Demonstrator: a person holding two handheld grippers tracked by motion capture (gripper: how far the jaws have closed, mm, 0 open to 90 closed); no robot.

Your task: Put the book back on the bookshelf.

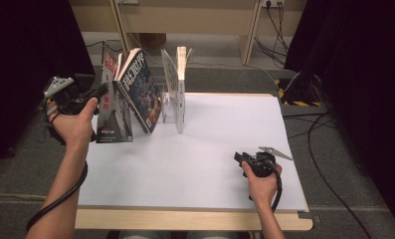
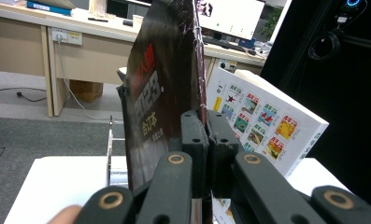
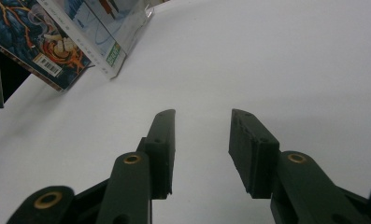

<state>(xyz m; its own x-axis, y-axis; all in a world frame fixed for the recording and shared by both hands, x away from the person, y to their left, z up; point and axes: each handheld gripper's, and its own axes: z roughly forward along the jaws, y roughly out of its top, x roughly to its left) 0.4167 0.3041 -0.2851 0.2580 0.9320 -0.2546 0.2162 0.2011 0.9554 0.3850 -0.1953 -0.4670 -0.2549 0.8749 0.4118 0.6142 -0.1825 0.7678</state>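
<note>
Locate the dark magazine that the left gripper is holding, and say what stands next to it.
In the high view the dark magazine stands upright at the table's far left corner, clamped by the left gripper; the blue-covered book leans right beside it.

Dark magazine [image 1: 113, 107] upright at table's left edge

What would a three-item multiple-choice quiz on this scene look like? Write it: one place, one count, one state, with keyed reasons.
1. Where do the books stand?
A. far left part of the table
B. near right corner
C. on the floor

2. How many books stand there?
A. one
B. three
C. five

3. What is the left gripper doing?
A. hanging open
B. lying on the table
C. clamping a book

Key: A, the table carries them at its far left; B, dark magazine, blue book, white book; C, the left gripper pinches the dark magazine's edge, while the right gripper rests open.
</note>
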